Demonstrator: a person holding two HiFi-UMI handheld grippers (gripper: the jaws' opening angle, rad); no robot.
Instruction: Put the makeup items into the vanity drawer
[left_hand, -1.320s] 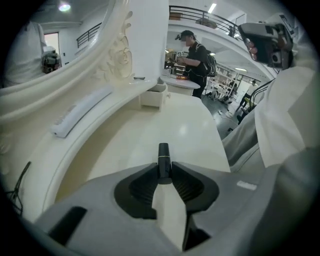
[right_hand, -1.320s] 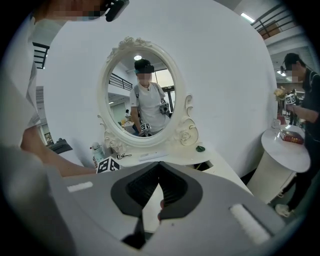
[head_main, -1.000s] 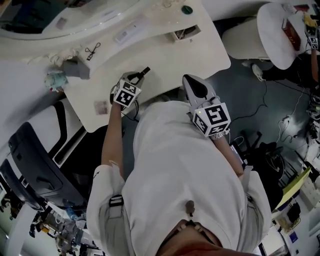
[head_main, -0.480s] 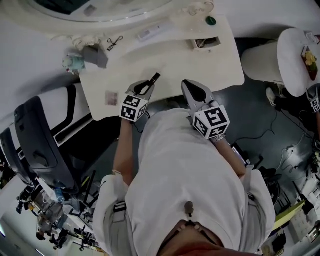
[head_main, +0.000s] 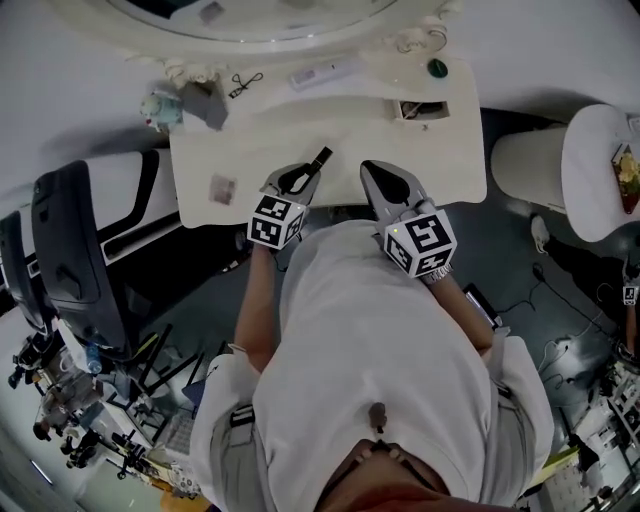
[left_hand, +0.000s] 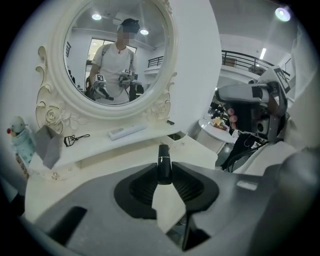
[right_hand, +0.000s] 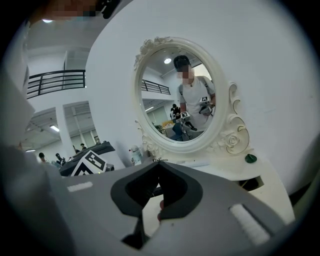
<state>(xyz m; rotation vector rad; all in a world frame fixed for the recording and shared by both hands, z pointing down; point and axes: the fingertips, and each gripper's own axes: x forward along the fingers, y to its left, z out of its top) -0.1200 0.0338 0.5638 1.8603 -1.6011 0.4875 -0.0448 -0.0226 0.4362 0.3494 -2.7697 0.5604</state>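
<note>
My left gripper (head_main: 305, 172) is shut on a slim black makeup tube (head_main: 320, 158), held above the near edge of the white vanity table (head_main: 450, 165). In the left gripper view the tube (left_hand: 164, 162) stands upright between the pads, its top poking out past them. My right gripper (head_main: 372, 170) hangs beside it over the table's front edge, its jaws together with nothing in them; its tips (right_hand: 160, 164) meet. A small open drawer (head_main: 418, 108) sits at the table's back right, beyond both grippers.
On the shelf under the oval mirror (left_hand: 117, 55) lie an eyelash curler (head_main: 243, 84), a white flat bar (head_main: 322, 72), a green cap (head_main: 437, 68), a grey box (head_main: 205, 103) and a small doll (head_main: 160, 105). A small pinkish compact (head_main: 222, 188) lies front left. A black chair (head_main: 70, 250) stands left, a white stool (head_main: 600, 170) right.
My left gripper has risen with the black tube and rolled. The right gripper has shifted slightly beside it. The head view has swung, so the table now sits higher in the picture.
</note>
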